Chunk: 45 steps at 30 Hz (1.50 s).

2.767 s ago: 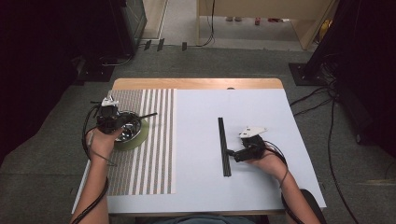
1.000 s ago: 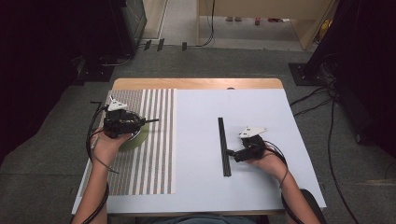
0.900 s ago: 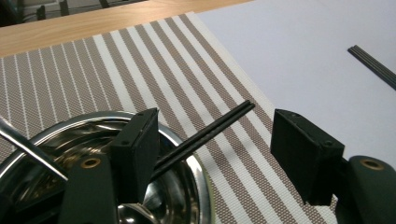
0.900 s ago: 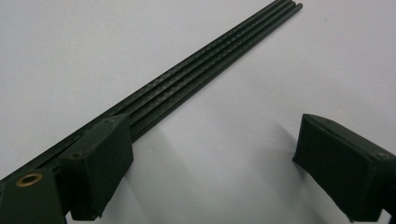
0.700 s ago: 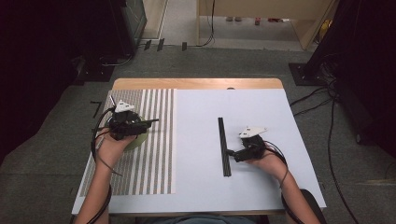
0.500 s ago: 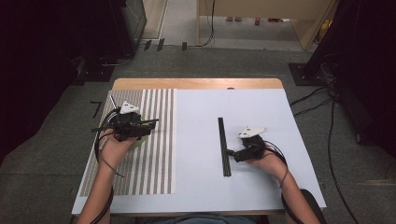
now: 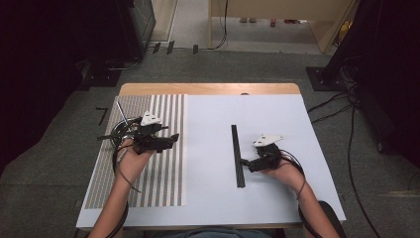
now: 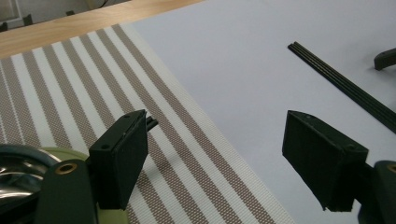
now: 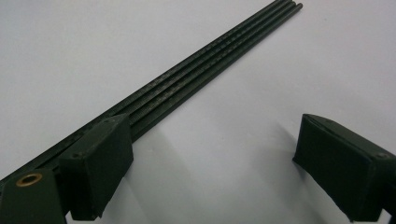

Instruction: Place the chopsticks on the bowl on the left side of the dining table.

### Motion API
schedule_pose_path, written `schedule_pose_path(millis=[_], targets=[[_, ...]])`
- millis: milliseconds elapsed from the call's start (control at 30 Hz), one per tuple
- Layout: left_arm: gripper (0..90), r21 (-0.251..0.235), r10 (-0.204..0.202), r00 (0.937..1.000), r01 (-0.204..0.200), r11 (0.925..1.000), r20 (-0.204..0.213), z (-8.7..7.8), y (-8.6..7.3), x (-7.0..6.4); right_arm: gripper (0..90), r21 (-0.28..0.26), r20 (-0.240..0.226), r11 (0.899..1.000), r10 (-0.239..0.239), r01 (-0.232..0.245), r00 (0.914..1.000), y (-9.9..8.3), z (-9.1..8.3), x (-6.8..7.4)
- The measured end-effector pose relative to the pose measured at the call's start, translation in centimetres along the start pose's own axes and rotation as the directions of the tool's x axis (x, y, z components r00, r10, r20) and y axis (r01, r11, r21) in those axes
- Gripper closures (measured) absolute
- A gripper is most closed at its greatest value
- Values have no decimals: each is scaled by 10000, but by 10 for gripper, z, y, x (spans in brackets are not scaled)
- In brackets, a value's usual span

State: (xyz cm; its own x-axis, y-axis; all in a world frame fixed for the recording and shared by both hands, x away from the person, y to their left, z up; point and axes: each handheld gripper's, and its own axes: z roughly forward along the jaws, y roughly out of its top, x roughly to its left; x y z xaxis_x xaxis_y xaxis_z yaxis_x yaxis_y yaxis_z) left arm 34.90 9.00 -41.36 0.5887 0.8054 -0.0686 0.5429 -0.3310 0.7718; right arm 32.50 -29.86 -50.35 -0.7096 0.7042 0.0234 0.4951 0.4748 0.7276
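My left gripper [image 7: 171, 140] hovers over a brown-and-white striped mat [image 7: 166, 186], pointing right. In the left gripper view it [image 8: 217, 130] is open with nothing between its jaws. An olive-green round object with shiny metal inside [image 8: 21, 170] lies beside its left jaw. A long black ribbed strip [image 7: 236, 148] lies on the white sheet [image 7: 277, 119]. My right gripper [image 7: 243, 163] rests just right of the strip. In the right gripper view it [image 9: 215, 130] is open, its left jaw next to the strip [image 9: 196, 70].
The wooden table edge [image 7: 208, 89] runs along the far side. Cables trail from both grippers. Grey carpet with more cables [image 7: 346, 109] surrounds the table, with dark equipment at both sides.
My left gripper has moved right and slightly toward the person, off the olive-green object, which the hand now covers in the high view. The right gripper and the strip have not moved.
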Motion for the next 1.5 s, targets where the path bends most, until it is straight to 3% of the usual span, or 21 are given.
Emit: schedule_pose_path(millis=[133, 267, 367, 767, 967, 1367, 1500], targets=[[223, 24, 90, 9999, -90, 10000, 138, 2, 2, -8, 109, -6, 4, 10000, -15, 15, 10000, 0, 0, 0], [222, -115, -161, 9988, 167, 9998, 458, 4, 2, -17, 110, 10, 4, 10000, 7, -7, 10000, 0, 0, 0], [210, -190, 281, 9985, -273, 9994, 464, 9, 1, -26, 109, 21, 4, 10000, 26, -26, 10000, 0, 0, 0], [202, -182, 806, 9931, -793, 9967, 850, 32, -5, -54, 109, 23, 5, 10000, 33, -33, 10000, 0, 0, 0], [200, -146, 1234, 9862, -1225, 9924, 1102, 40, -9, -69, 109, 21, 4, 10000, 37, -37, 10000, 0, 0, 0], [195, 123, 1573, 9727, -1617, 9868, 1709, 63, -24, -89, 109, 36, 7, 10000, 48, -48, 10000, 0, 0, 0], [194, 406, 1862, 9660, -1964, 9797, 1792, 75, -33, -95, 110, 34, 11, 10000, 46, -46, 10000, 0, 0, 0]])
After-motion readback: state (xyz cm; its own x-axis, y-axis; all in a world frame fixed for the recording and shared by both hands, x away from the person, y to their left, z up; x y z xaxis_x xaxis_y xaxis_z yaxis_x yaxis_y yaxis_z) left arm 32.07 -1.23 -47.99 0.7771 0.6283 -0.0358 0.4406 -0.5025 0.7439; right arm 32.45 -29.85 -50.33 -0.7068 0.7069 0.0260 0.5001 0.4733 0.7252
